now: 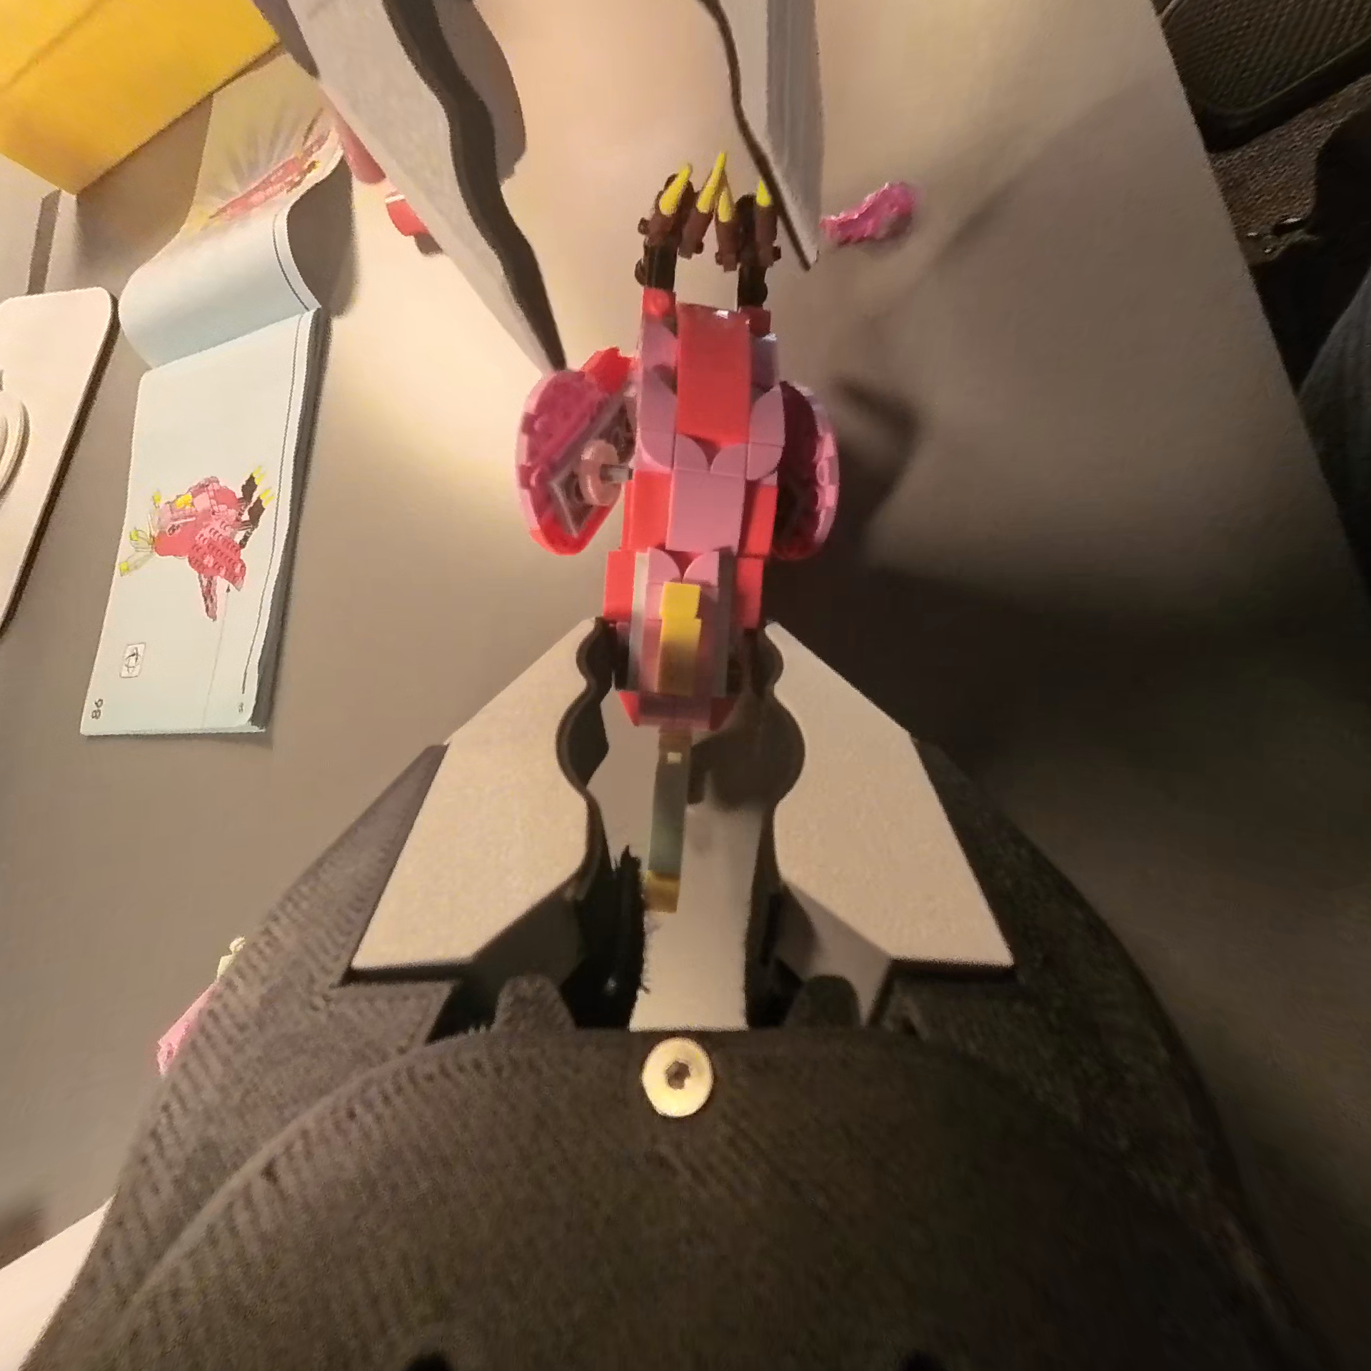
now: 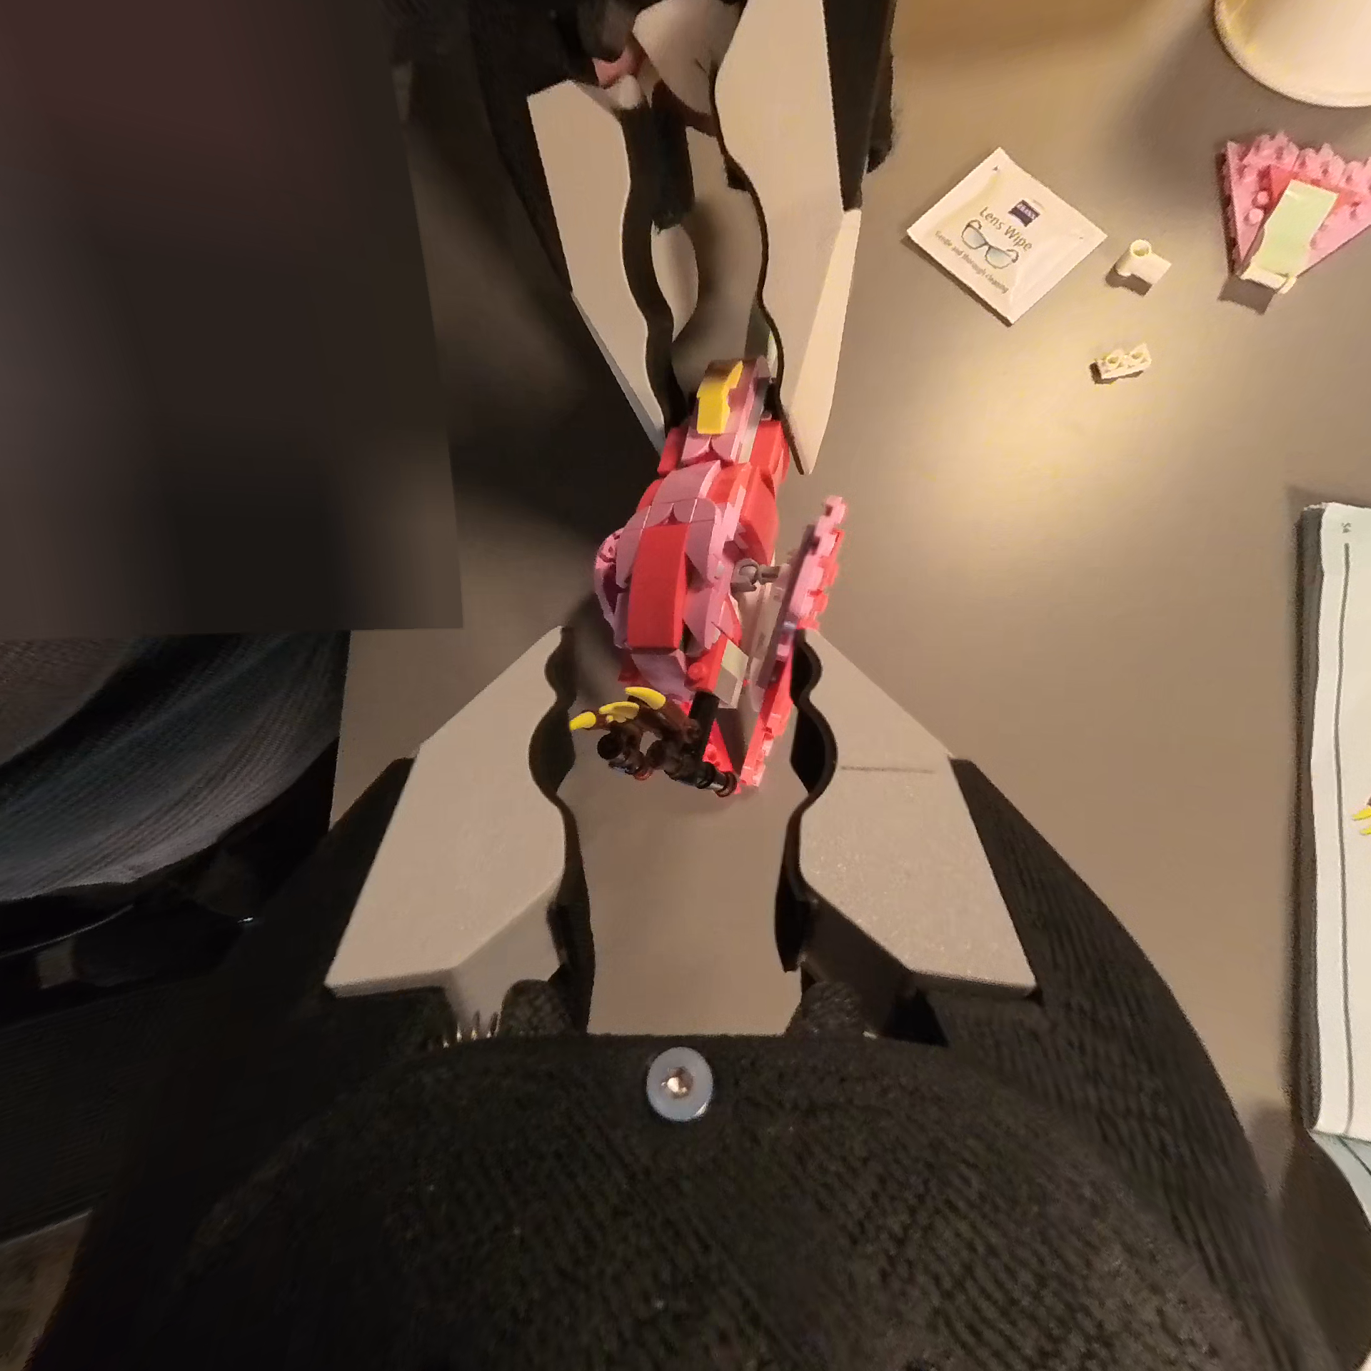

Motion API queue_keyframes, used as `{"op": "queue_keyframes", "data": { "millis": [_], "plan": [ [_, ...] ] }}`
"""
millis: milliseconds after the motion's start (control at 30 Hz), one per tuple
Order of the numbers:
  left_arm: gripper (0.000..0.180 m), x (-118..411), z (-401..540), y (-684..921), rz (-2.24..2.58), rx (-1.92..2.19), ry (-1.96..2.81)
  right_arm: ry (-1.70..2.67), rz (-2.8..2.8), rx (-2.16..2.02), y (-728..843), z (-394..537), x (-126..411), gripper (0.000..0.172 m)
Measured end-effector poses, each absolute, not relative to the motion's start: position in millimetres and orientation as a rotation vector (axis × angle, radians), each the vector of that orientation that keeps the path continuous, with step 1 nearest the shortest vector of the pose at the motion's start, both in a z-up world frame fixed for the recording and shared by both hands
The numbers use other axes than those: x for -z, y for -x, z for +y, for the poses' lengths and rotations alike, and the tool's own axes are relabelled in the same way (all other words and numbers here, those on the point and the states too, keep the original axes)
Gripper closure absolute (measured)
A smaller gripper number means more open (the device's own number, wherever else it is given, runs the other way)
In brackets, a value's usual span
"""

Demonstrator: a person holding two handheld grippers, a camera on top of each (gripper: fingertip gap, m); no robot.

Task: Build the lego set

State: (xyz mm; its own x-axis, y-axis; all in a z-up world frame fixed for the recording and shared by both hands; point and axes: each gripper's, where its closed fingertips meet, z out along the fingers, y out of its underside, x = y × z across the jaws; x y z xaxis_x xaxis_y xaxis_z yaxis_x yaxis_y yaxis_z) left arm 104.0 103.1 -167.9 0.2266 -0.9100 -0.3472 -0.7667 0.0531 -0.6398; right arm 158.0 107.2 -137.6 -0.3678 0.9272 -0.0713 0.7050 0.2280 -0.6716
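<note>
A red and pink brick-built bird model [image 1: 697, 445] hangs in the air over the grey table [image 1: 1039, 519]. My left gripper [image 1: 682, 638] is shut on its head end, both pads pressed on the sides beside the yellow beak piece [image 1: 679, 630]. In the right wrist view the model [image 2: 690, 564] reaches from the left gripper's fingers [image 2: 809, 297] down to my right gripper [image 2: 681, 645]. The right gripper is open wide. The brown feet with yellow claws [image 2: 638, 731] and a red wing [image 2: 764, 712] lie between its fingers. The wing's edge is close to the right finger [image 2: 853, 742], and the left finger stands clear.
An open instruction booklet [image 1: 200, 519] and a yellow box [image 1: 111, 81] lie to the left. A loose pink piece [image 1: 868, 215] lies beyond the model. A white sachet [image 2: 1005, 234], a pink wing assembly [image 2: 1298, 215] and small white pieces [image 2: 1139, 263] lie on the table. The grippers' ends are close to 7 centimeters from one another.
</note>
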Motion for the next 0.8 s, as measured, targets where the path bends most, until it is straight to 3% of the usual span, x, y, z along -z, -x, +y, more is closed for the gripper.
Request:
{"op": "queue_keyframes", "data": {
  "millis": [300, 667, 800],
  "plan": [
    [0.144, 168, 101, -104, 1.569, 0.250, 1.744, 1.570, -2.072, -0.908, -156, 113, 135, 0.106],
    [0.144, 165, 90, -91, 1.595, 0.244, 1.788, 1.804, -1.855, -1.136, -142, 148, 131, 0.123],
    [0.144, 165, 88, -88, 1.585, 0.254, 1.804, 1.834, -1.904, -0.997, -142, 156, 149, 0.130]
  ]
}}
